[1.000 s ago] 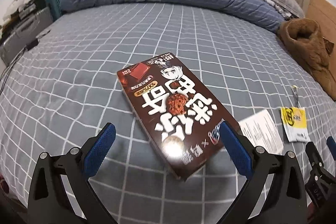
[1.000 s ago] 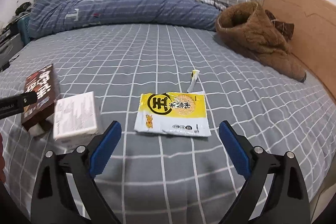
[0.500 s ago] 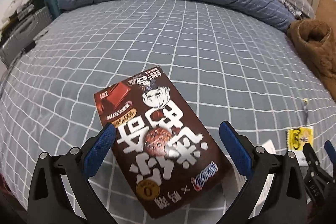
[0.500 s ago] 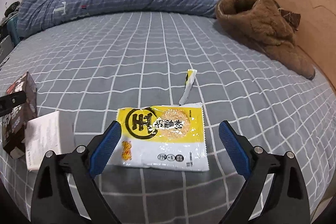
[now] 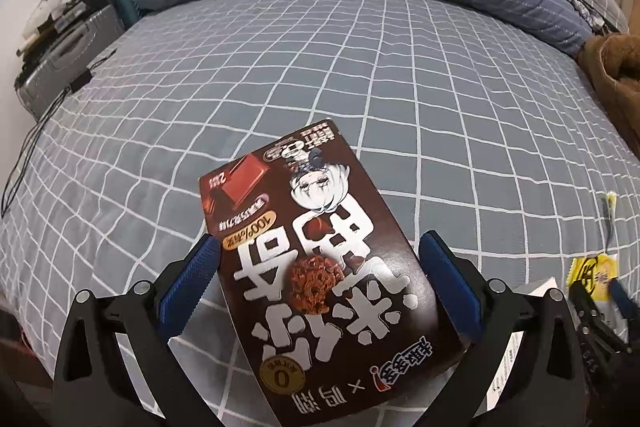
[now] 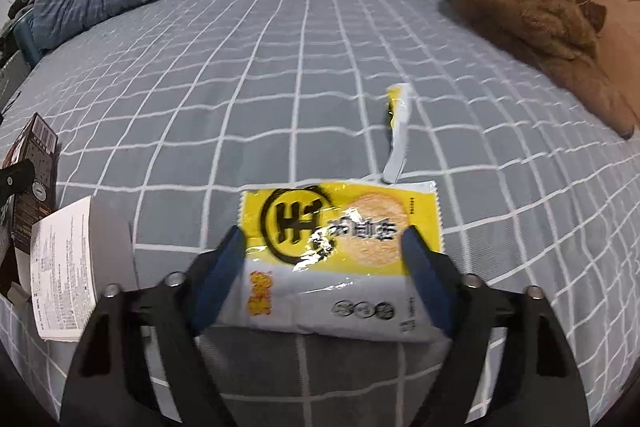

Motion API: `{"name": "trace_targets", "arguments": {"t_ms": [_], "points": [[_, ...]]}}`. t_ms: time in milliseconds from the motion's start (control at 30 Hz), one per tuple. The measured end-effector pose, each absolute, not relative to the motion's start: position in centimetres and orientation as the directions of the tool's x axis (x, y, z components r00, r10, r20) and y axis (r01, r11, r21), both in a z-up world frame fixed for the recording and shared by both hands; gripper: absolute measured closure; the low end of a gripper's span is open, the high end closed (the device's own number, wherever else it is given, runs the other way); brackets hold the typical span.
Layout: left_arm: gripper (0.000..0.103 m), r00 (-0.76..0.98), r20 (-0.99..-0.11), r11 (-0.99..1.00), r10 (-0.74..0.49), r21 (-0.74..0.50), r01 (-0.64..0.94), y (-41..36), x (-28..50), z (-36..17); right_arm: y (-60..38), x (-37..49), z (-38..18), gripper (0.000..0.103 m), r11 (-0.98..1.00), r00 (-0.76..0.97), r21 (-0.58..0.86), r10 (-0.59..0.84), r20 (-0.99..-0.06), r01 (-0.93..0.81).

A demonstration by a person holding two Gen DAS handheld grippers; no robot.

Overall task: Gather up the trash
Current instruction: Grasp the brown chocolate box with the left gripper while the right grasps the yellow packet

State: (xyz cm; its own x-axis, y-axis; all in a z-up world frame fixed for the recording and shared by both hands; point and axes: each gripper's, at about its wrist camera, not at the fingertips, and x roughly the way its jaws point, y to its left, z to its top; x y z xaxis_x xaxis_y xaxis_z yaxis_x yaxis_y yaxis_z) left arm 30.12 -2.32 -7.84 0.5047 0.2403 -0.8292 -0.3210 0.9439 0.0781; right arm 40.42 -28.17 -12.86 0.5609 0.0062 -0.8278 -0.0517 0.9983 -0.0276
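- The left claw (image 5: 320, 279) stood open, its ribbed blue pads either side of the glossy brown cardboard box (image 5: 316, 267), which lay flat on the bed (image 5: 360, 75); the pads did not press it.
- The right claw (image 6: 326, 275) was closing, with the crinkled yellow-and-white foil wrapper (image 6: 340, 255) between its pads, not yet pinched.
- Just beyond the wrapper lay a narrow torn foil strip (image 6: 396, 131).
- Left of the wrapper sat a white printed carton (image 6: 64, 267), with the box beyond it.
- Far right of the wrapper, a fuzzy brown garment (image 6: 532, 7) lay bunched on the grey checked sheet.
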Motion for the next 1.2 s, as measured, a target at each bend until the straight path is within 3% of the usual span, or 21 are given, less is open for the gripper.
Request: {"name": "trace_targets", "arguments": {"t_ms": [200, 433, 733, 1200], "points": [[0.005, 0.499, -0.815, 0.935, 0.296, 0.139, -0.327, -3.0, 29.9, -8.8, -27.9, 40.5, -13.4, 0.042, 0.998, 0.535, -0.002, 0.031, -0.845, -0.062], [0.006, 0.481, -0.842, 0.933, 0.245, 0.069, -0.354, -2.4, 28.7, -8.9, -27.6, 40.5, -13.5, 0.063, 0.995, 0.527, 0.036, 0.078, -0.846, -0.090], [0.006, 0.474, -0.853, 0.950, 0.219, 0.074, -0.305, -2.0, 29.6, -10.9, -27.9, 40.0, -13.1, 0.088, 0.995, 0.536, 0.045, 0.086, -0.840, -0.089], [0.010, 0.570, -0.803, 0.975, 0.173, 0.056, -0.217, -2.4, 28.7, -8.6, -27.6, 39.5, -11.5, 0.092, 0.996, 0.551, 0.021, 0.063, -0.832, -0.082]]}}
